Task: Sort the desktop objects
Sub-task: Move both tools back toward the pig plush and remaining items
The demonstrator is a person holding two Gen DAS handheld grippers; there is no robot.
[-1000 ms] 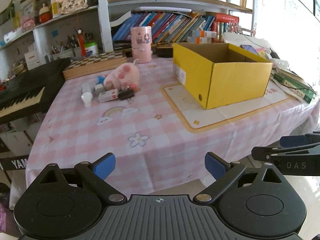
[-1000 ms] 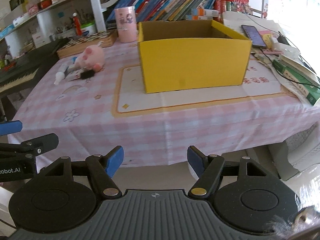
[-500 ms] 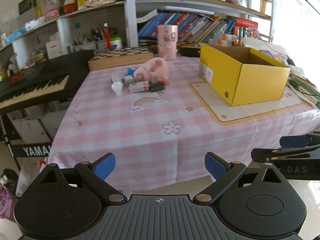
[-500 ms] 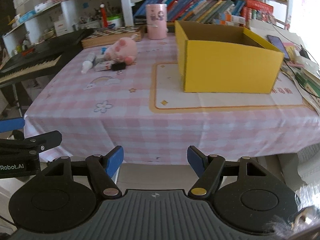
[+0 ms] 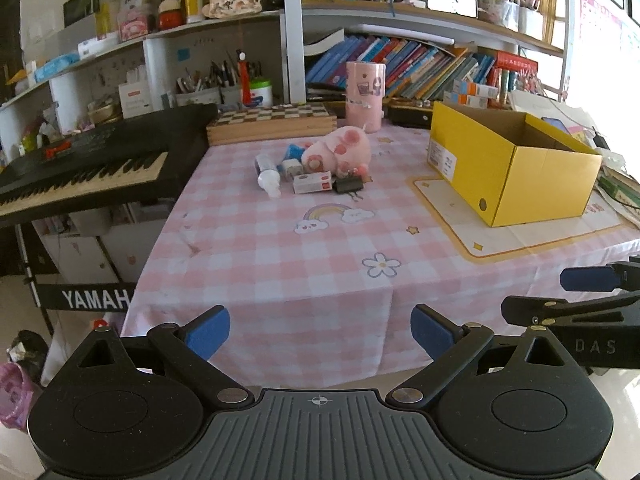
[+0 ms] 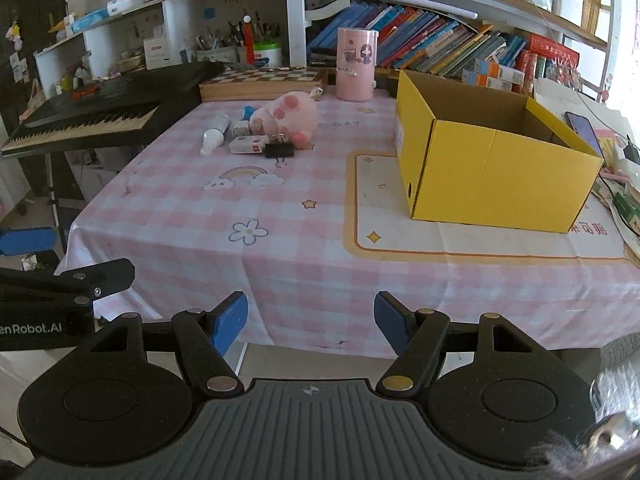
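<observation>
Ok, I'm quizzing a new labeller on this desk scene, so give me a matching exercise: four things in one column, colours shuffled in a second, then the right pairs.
Things:
1. box
2. plush toy
3. binder clip
4. bottle

Colours:
A. black
B. white
C. yellow
D. pink

Pairs: 1-C, 2-D, 3-A, 4-B
</observation>
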